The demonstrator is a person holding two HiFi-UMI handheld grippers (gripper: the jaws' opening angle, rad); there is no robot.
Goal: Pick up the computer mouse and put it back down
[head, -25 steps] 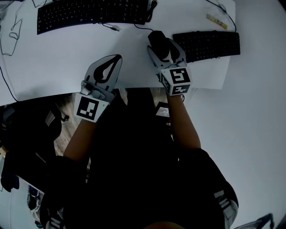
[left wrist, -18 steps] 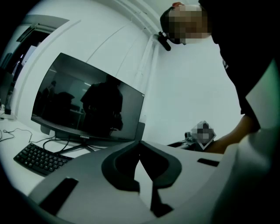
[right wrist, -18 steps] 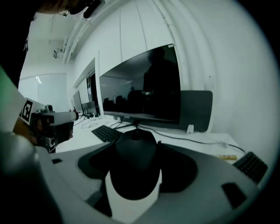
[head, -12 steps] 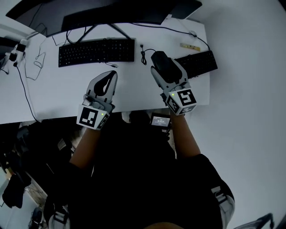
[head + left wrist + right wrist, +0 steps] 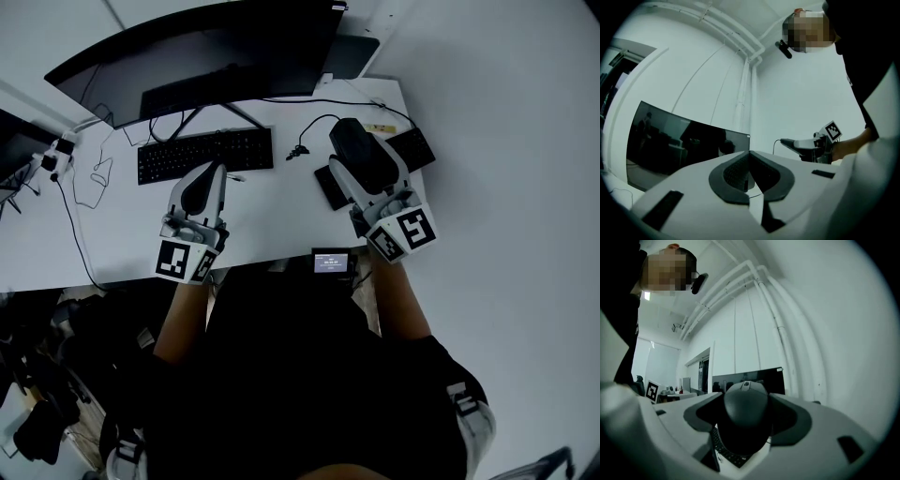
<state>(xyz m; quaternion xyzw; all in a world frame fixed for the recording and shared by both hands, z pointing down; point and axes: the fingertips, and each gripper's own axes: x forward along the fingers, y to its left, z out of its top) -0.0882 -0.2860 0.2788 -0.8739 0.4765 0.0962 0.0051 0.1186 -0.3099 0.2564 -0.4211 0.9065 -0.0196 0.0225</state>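
Right gripper [image 5: 359, 155] is pinching the computer mouse [image 5: 349, 139], jaws clamped on its flanks. The mouse is matte black plastic, a smooth rounded dome with a scroll wheel [image 5: 746, 384] on the ridge. I see it held up off the white table [image 5: 272, 214], over the right-hand black keyboard [image 5: 412, 148]. Left gripper [image 5: 200, 187] is pressed together on nothing, its dark textured pads [image 5: 733, 176] meeting at the tip, near the other keyboard [image 5: 206, 155]. Gripper shells are pale smooth plastic; the cubes carry black-and-white square markers. Glossy dark monitor [image 5: 206, 61] behind. Small screen [image 5: 330, 262] at the table edge — text too small to read.
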